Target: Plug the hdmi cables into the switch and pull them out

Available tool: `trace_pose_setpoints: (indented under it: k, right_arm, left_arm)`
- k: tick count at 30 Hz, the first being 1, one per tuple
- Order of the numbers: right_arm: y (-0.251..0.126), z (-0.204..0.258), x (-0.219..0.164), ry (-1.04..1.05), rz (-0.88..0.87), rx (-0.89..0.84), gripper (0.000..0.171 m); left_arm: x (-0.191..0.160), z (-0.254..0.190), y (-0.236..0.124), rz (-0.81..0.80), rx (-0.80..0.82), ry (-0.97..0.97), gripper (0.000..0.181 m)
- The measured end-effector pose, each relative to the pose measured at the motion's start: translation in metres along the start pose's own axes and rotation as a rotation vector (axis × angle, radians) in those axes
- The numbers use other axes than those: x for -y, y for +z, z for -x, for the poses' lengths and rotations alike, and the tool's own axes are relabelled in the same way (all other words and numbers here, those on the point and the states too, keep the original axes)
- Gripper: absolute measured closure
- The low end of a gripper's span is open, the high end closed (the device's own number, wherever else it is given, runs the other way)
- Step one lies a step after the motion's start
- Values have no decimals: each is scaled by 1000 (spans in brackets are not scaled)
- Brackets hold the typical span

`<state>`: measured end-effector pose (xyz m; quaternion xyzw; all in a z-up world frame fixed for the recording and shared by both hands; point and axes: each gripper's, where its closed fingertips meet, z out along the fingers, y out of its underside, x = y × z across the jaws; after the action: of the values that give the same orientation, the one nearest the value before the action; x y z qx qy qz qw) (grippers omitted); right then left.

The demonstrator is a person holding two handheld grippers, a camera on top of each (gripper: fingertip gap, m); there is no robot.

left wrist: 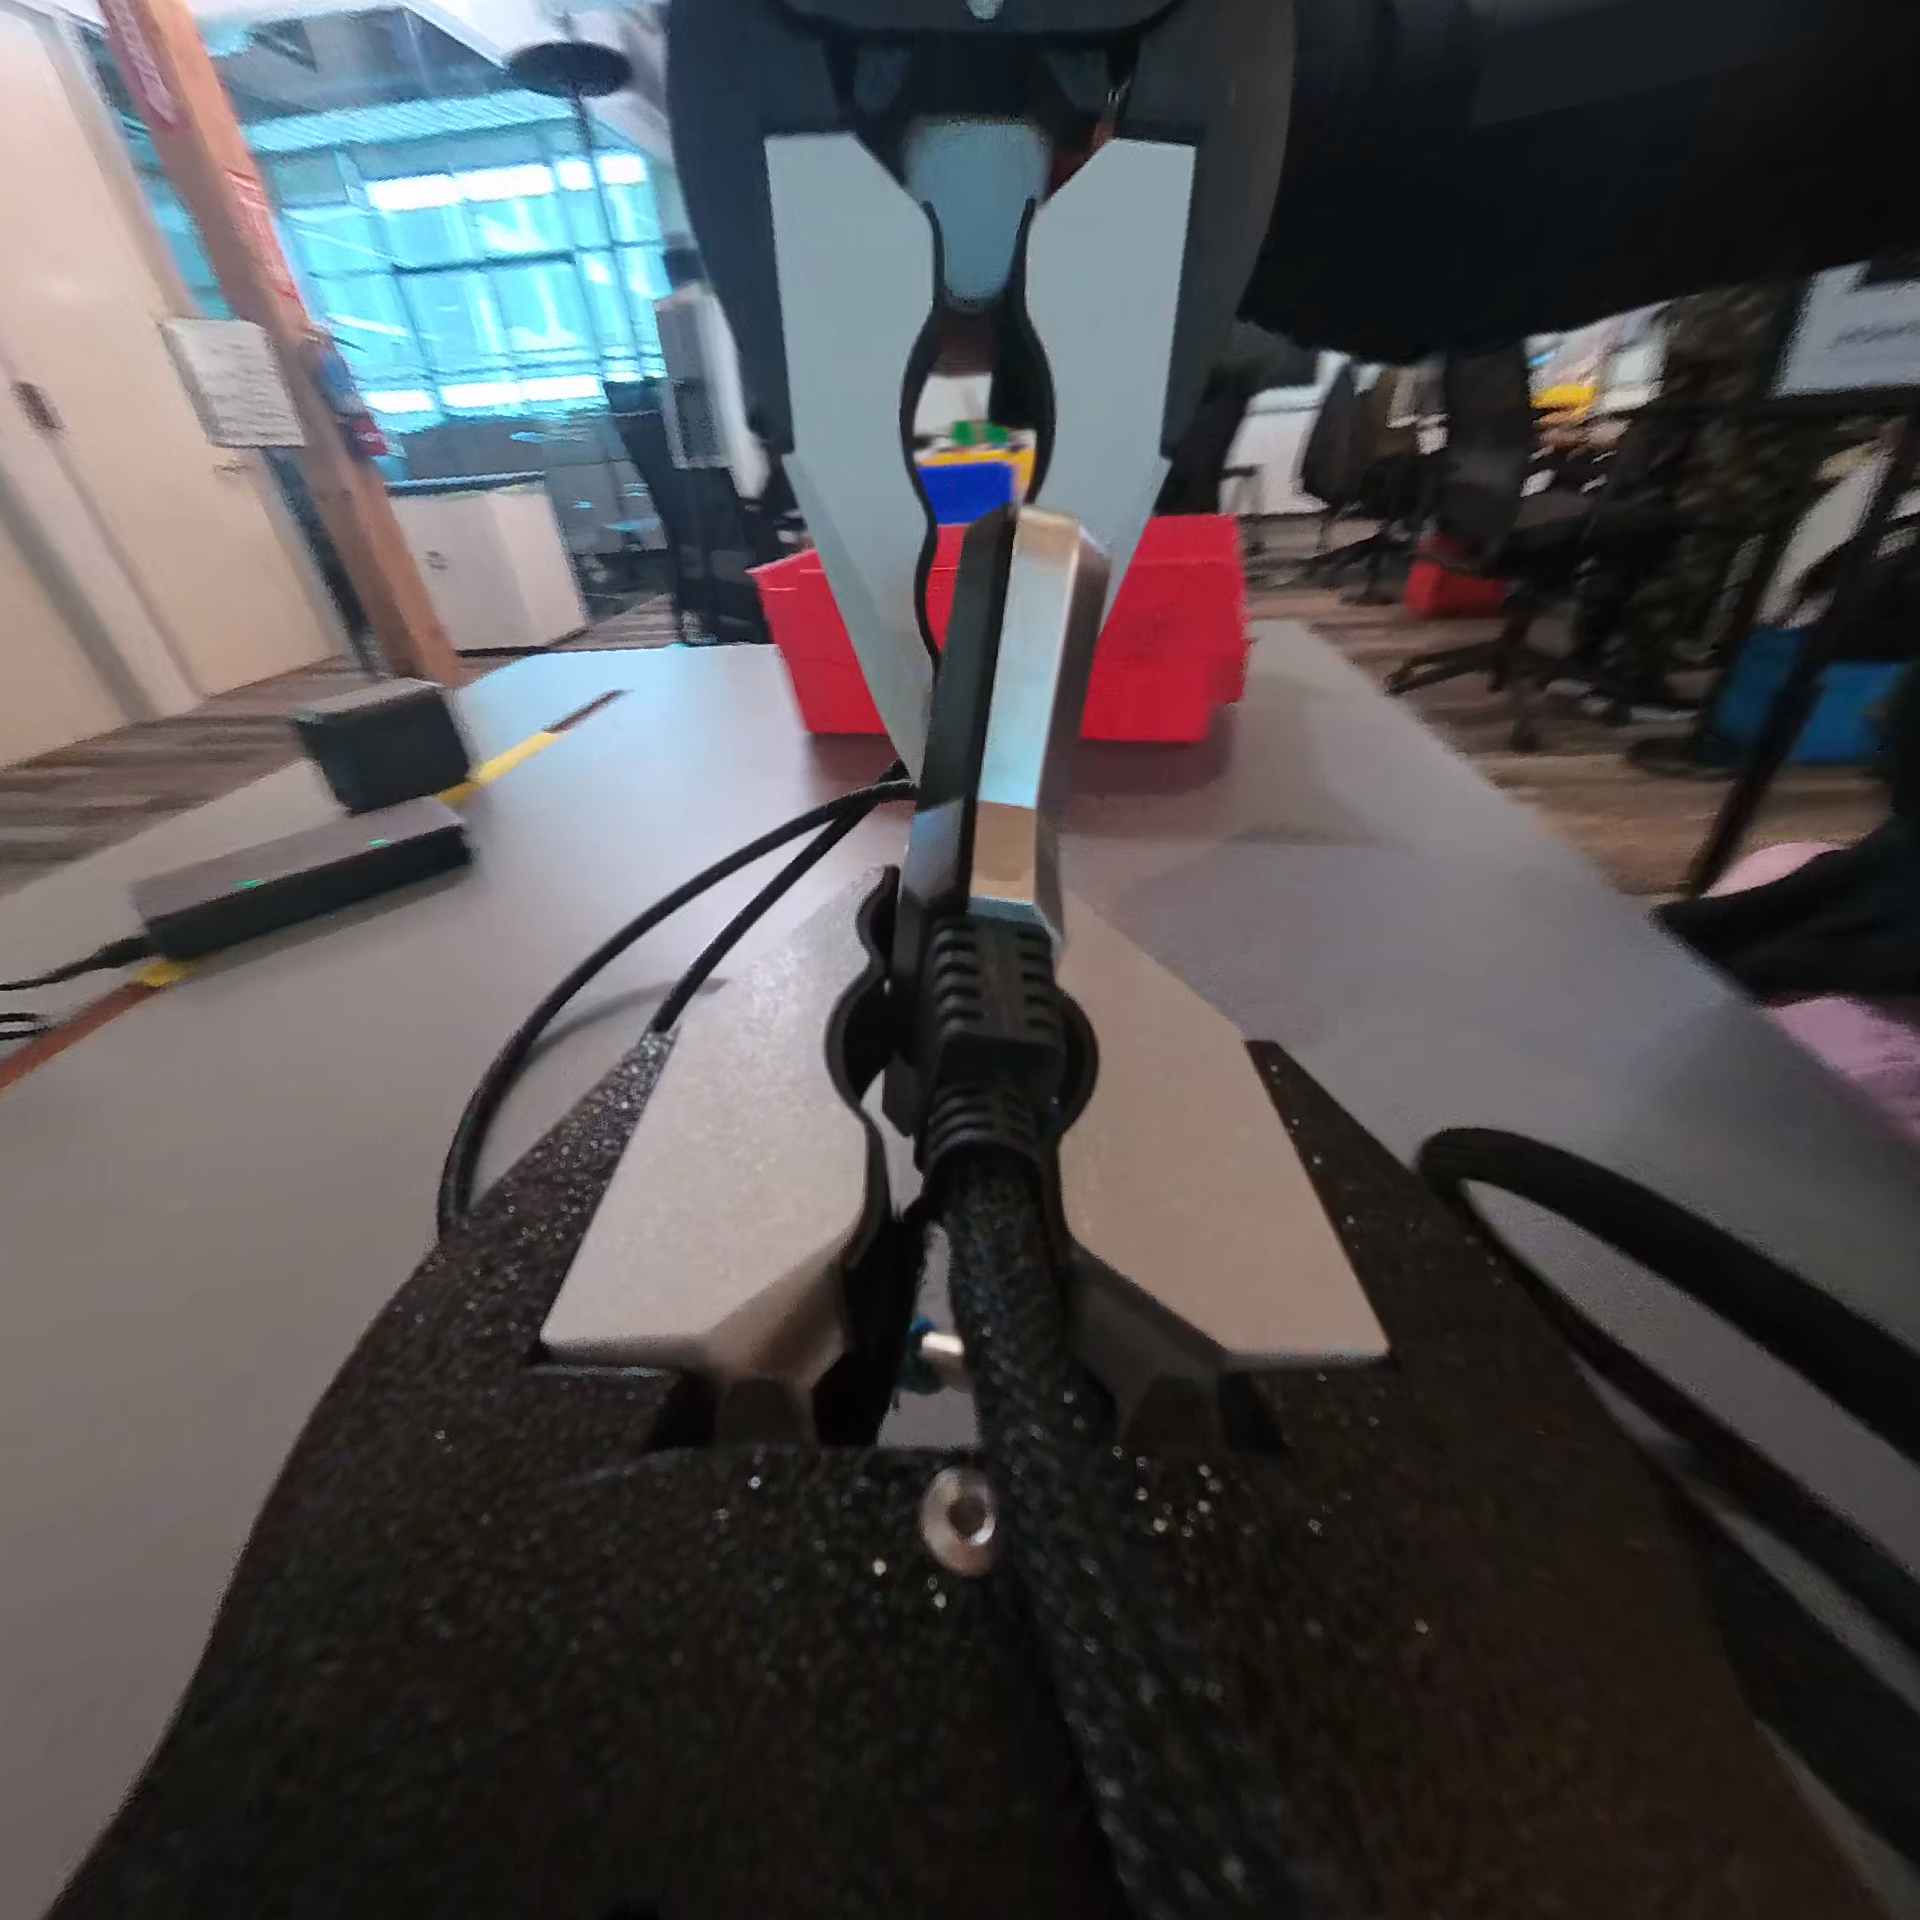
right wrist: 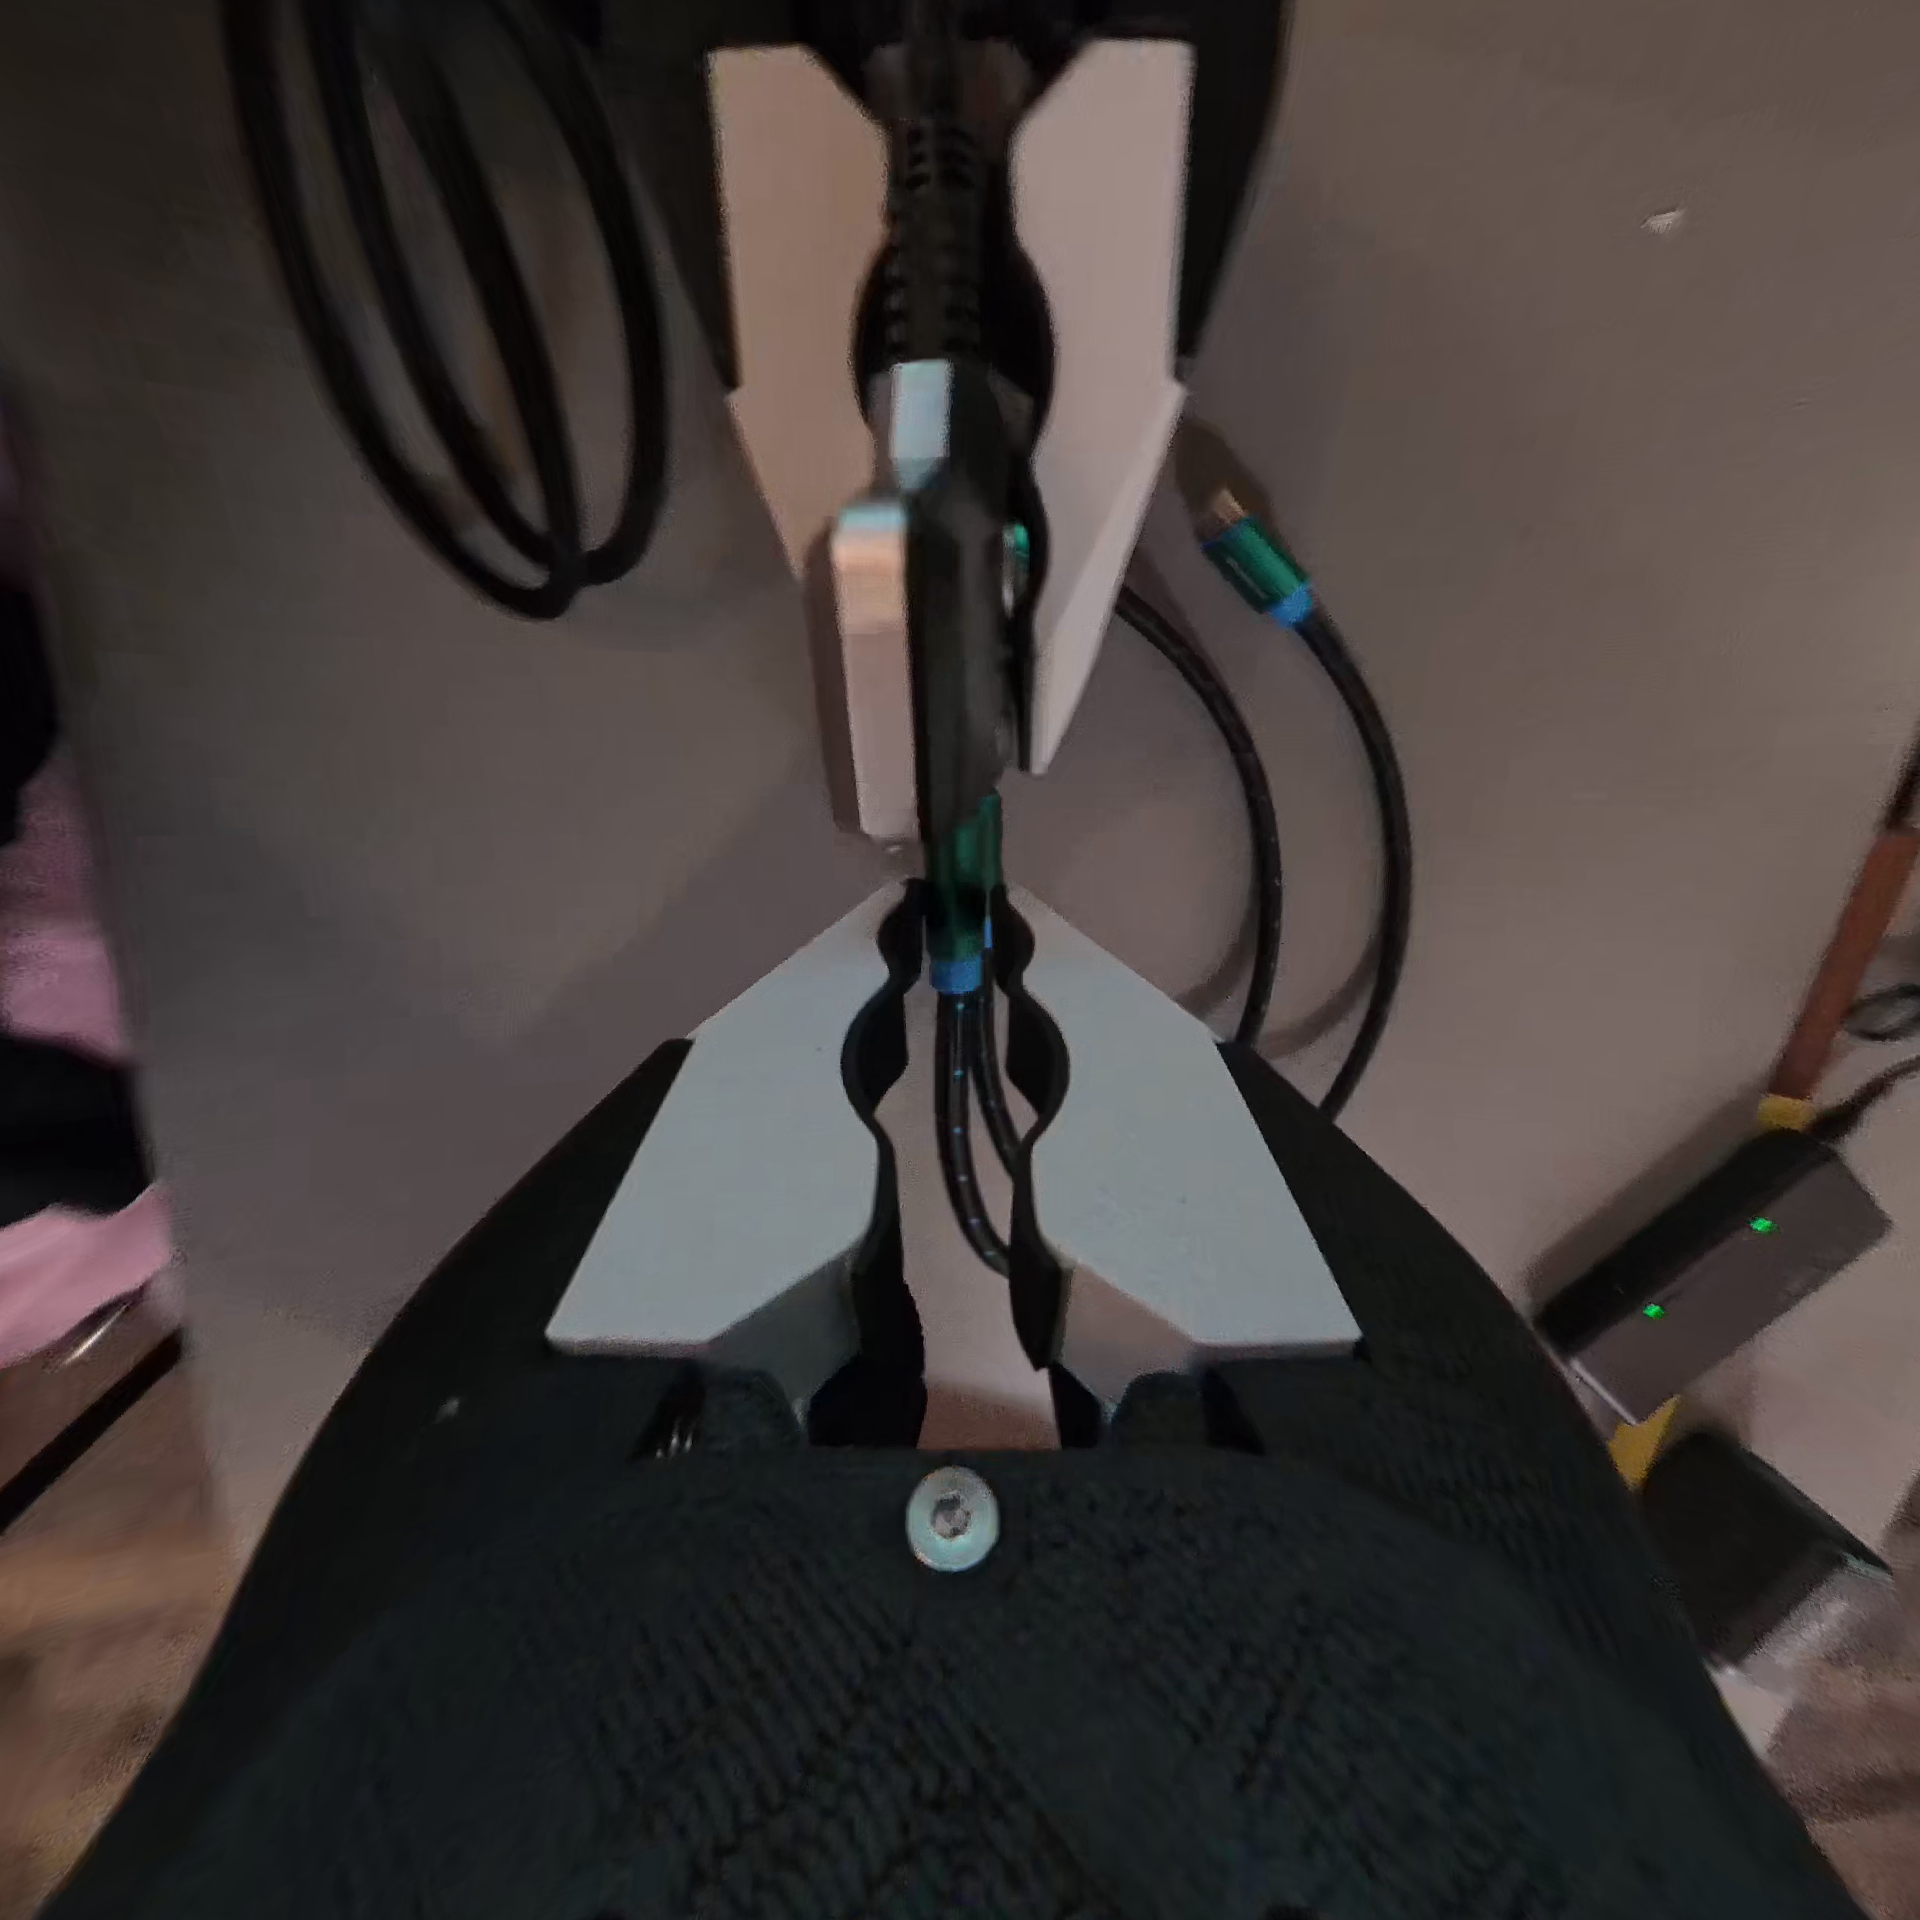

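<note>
Clamps the left claw (left wrist: 966, 920), held low and nearly level over the table, tight on the ribbed black plug (left wrist: 987, 1029) of a thick black braided HDMI cable (left wrist: 1029, 1351), which trails back through the narrow gap between the grey fingers. Meets it head-on with the right claw (right wrist: 956, 914), coming from the far side and tilted down toward the table, nearly shut and apparently pinching a green metal plug with a blue collar (right wrist: 964, 873) at its very tips. Carries between the two claws, clear of the table, the slim silver-and-black HDMI switch (left wrist: 1013, 707), turned edge-on, with the black plug seated in one end and the green plug at the other. Leaves a second green-and-blue plug (right wrist: 1252, 566) loose on the table just beside the switch, its thin dark cable (right wrist: 1371, 852) looping back toward the right claw, and a coil of black cable (right wrist: 499, 416) off to the other side. Spreads underneath a smooth grey table (left wrist: 312, 1195) bearing a flat dark box with small green lights (left wrist: 301, 883), a small black block (left wrist: 379, 743), strips of yellow tape (left wrist: 509, 758) and a red plastic bin (left wrist: 1164, 644). Shows beyond an office with black chairs (left wrist: 1558, 540), a wooden post (left wrist: 281, 343) and large bright windows (left wrist: 488, 260).
</note>
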<state>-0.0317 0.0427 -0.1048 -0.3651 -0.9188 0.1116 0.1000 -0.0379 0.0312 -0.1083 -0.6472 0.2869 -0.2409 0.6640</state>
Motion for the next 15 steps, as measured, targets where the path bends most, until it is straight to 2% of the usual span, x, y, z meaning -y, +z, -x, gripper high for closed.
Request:
trace_pose_setpoints:
  k: [2,5,10,12,15]
  right_arm:
    - [-4,-22,-7,8,-89,-168,146]
    - [-23,-47,-16,9,-333,-477,139]
    - [-51,-42,-37,34,-844,-826,135]
    - [-42,-37,-48,5,-896,-889,132]
    - [-10,-21,-48,-147,-881,-888,109]
  left_arm:
    - [0,11,-3,20,109,98,161]
    - [-7,35,-12,100,325,263,161]
    - [-36,63,-12,405,545,584,161]
    - [-48,64,-5,504,538,677,161]
    - [-56,59,4,570,515,796,161]
